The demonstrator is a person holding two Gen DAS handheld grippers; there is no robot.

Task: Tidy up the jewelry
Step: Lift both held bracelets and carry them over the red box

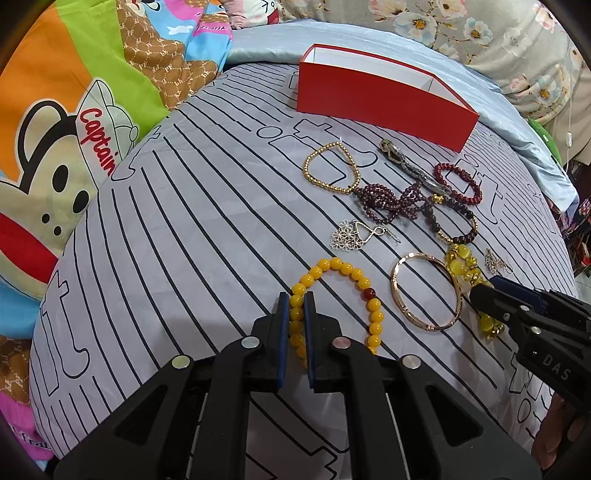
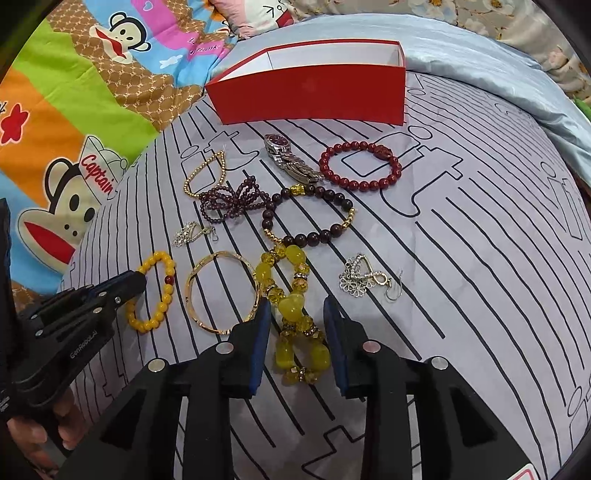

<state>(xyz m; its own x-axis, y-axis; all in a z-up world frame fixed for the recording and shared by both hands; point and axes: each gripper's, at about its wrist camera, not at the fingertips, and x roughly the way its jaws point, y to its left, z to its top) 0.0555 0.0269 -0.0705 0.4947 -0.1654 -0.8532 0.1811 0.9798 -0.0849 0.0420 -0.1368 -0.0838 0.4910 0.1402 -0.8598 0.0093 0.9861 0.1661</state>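
Clamping the amber bracelet [image 1: 334, 295], the left gripper [image 1: 296, 299] hides its near beads; right gripper [image 2: 297, 314] straddles, unclamped.

A grey sheet [image 1: 177, 221] with black line drawings lies beneath the gripper. Ahead and left of it spreads a cartoon monkey blanket [image 1: 55, 122] marked "Captain". Far ahead lie pale blue satin fabric [image 1: 266, 42] and a floral quilt [image 1: 461, 26].

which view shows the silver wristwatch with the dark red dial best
The right wrist view: the silver wristwatch shows its dial and band unobstructed. The left wrist view shows it edge-on, dial unreadable, overlapping dark beads.
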